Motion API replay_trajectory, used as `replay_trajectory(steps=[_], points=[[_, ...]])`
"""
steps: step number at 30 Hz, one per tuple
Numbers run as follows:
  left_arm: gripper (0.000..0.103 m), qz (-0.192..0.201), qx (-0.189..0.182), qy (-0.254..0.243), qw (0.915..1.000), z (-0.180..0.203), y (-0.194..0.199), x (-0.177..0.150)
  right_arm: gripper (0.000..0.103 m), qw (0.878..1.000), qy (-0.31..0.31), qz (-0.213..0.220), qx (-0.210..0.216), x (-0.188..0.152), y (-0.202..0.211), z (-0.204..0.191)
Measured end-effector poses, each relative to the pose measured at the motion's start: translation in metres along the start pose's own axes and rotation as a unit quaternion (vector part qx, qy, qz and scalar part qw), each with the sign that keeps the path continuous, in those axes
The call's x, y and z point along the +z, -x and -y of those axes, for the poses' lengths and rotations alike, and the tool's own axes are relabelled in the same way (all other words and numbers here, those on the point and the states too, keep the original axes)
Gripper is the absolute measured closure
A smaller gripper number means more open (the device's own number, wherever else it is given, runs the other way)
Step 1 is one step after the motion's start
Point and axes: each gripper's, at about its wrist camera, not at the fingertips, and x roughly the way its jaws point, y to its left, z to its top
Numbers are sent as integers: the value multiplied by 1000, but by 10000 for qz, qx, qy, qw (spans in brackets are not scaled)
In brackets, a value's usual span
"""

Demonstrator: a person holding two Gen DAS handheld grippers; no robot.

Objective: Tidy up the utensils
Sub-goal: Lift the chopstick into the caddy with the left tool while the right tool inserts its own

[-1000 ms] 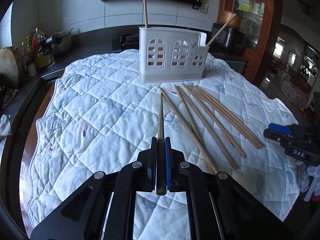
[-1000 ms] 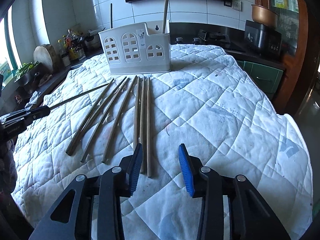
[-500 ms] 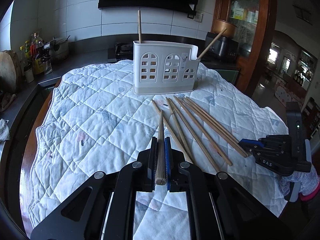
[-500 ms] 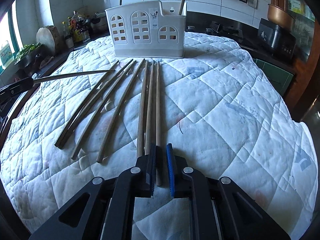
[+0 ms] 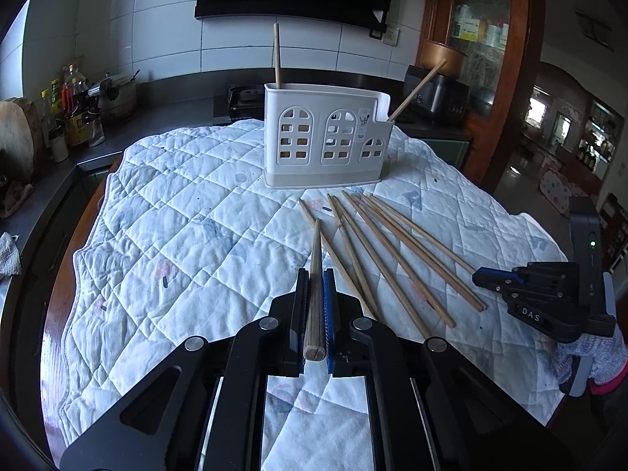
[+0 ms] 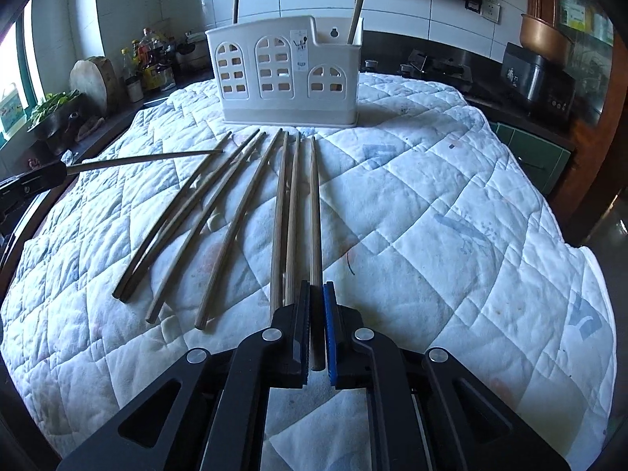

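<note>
A white utensil holder (image 5: 327, 137) (image 6: 288, 72) with arched cut-outs stands on the quilted cloth, two chopsticks upright in it. Several wooden chopsticks (image 5: 396, 253) (image 6: 243, 212) lie in a fan in front of it. My left gripper (image 5: 315, 286) is shut on one chopstick (image 5: 316, 259), held above the cloth and pointing toward the holder. My right gripper (image 6: 316, 294) is shut on the rightmost chopstick (image 6: 314, 212) of the fan, which still lies on the cloth. In the left wrist view the right gripper (image 5: 481, 275) sits low at the chopsticks' near ends.
The white quilted cloth (image 6: 451, 204) covers a round table. A dark counter (image 5: 51, 172) with bottles and a wooden block runs along the left. A cooker and a wooden cabinet (image 5: 498, 78) stand behind on the right. A gloved hand (image 5: 592, 357) holds the right gripper.
My right gripper's jaws closed from wide apart onto the rightmost chopstick after sliding in over its near end. My left gripper kept its chopstick and barely shifted.
</note>
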Motion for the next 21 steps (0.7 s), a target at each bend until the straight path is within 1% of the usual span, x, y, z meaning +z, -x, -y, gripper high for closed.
replay_trajectory(steps=[6,11,15,21], points=[[97,104,-47,31,9999,0,7,8,96,9980,165,617,-2,27,44,-3],[97,252,-47,37,9997,0,13,22,96,9946,296,989,124,61,71,-1],[97,361,-49,32,9993,1,17,35,96,9921,433,1150,235,90,85,0],[97,479,-113,85,9988,-3,19,59,96,9897,654,1173,500,131,97,-4]])
